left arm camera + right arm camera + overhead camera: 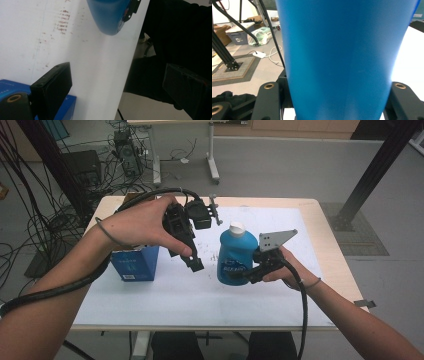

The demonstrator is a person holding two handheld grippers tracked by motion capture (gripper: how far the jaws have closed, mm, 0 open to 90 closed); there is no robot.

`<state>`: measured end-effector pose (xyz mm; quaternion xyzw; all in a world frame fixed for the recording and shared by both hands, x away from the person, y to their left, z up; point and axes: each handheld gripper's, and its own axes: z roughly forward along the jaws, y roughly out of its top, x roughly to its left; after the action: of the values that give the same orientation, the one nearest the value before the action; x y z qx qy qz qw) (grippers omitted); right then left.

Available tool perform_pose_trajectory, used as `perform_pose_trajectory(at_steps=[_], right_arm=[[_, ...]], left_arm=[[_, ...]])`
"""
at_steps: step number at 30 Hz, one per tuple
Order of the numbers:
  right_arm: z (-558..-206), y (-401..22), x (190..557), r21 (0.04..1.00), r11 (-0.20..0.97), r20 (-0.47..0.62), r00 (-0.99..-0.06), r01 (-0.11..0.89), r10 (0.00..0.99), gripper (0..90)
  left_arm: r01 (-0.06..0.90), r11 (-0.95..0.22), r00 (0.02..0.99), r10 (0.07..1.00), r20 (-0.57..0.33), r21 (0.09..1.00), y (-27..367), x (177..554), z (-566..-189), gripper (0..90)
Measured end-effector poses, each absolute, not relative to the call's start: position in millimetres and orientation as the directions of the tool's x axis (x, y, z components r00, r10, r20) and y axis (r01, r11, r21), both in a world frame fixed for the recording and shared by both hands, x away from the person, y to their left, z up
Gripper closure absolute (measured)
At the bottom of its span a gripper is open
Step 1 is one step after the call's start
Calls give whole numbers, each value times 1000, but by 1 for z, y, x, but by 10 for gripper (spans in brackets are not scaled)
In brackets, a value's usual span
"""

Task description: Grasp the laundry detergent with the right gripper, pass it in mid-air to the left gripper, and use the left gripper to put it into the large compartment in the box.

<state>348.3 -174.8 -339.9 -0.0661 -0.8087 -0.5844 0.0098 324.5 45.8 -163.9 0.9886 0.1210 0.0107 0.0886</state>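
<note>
Currently the right hand-held gripper (248,272) is clamped on the blue bottle (234,257) — jaws pressed against both sides of its lower body, as the right gripper view shows with the bottle (342,60) wedged between the two black jaws. Bottle is upright, white cap (236,228) on top, label facing the person, positioned over the white sheet (165,295) that covers the desk (327,245); whether its base touches the sheet I can't tell. Left hand-held gripper (192,260) is just left of the bottle, tilted down toward the sheet, jaws spread wide with nothing between them — the left gripper view confirms the gap, with the bottle's rounded blue bottom (110,15) visible farther off at the top. Blue carton (135,262) stands on the sheet left of the bottle, partly under the left hand (142,225); its corner (67,107) shows beside the left jaw. Grey three-cornered plate (275,239) sits right of the bottle's shoulder.
</note>
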Motion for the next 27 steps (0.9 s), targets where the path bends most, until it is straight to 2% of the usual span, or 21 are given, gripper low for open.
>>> perform_pose_trajectory(at_steps=[9, 27], right_arm=[[-340, -162, 345, 944, 312, 89, -994, 104, 61, 413], [-334, -139, 338, 946, 317, 80, -997, 73, -12, 413]], left_arm=[[201, -966, 979, 205, 7, 165, 34, 322, -161, 90], [144, -966, 989, 146, -7, 215, 23, 317, -161, 89]])
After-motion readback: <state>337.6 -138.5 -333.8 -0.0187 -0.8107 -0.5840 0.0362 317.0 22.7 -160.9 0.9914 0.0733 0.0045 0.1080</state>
